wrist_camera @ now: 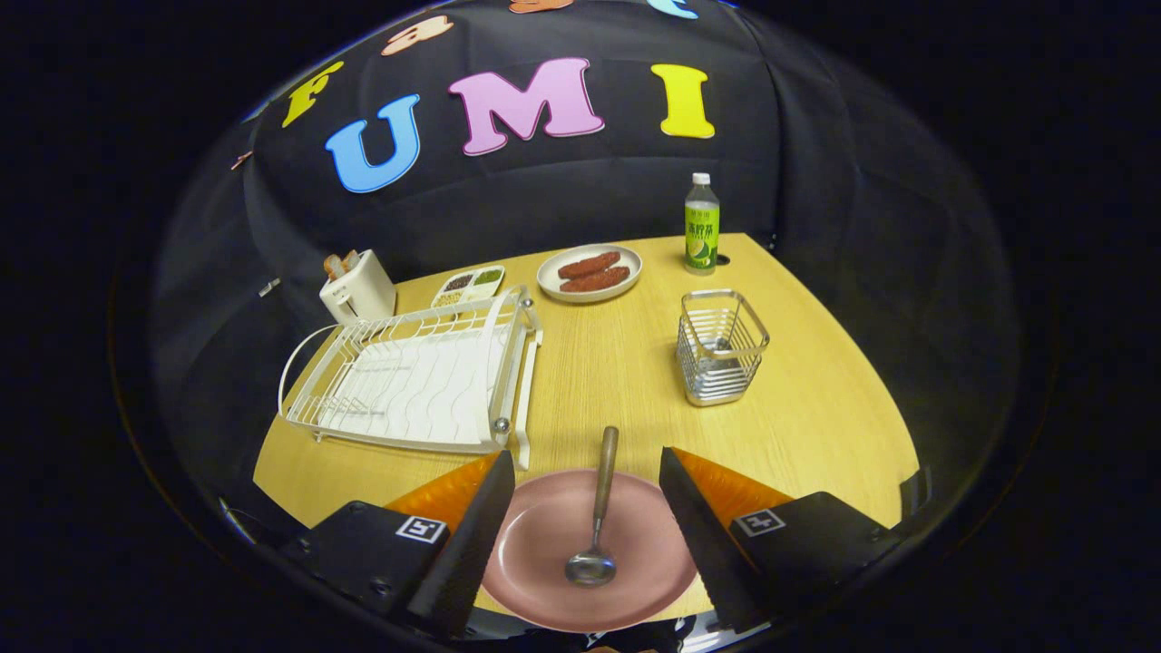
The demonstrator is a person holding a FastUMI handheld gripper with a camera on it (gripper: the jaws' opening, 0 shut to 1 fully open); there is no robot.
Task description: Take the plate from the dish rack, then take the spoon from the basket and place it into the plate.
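A pink plate [553, 553] is seen on the light wood-grain desk [816, 426], with a silver spoon [596, 531] having a brown handle. A white dish rack [408, 376], chrome basket [721, 349] and green-labelled bottle [701, 227] are seen. The gripper [585, 535], spread wide, is black and orange.

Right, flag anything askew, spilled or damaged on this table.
Nothing stands out. The spoon lies in the pink plate, bowl down, handle over the far rim, between the open gripper fingers. The dish rack and wire basket stand upright; no spills or damage visible.
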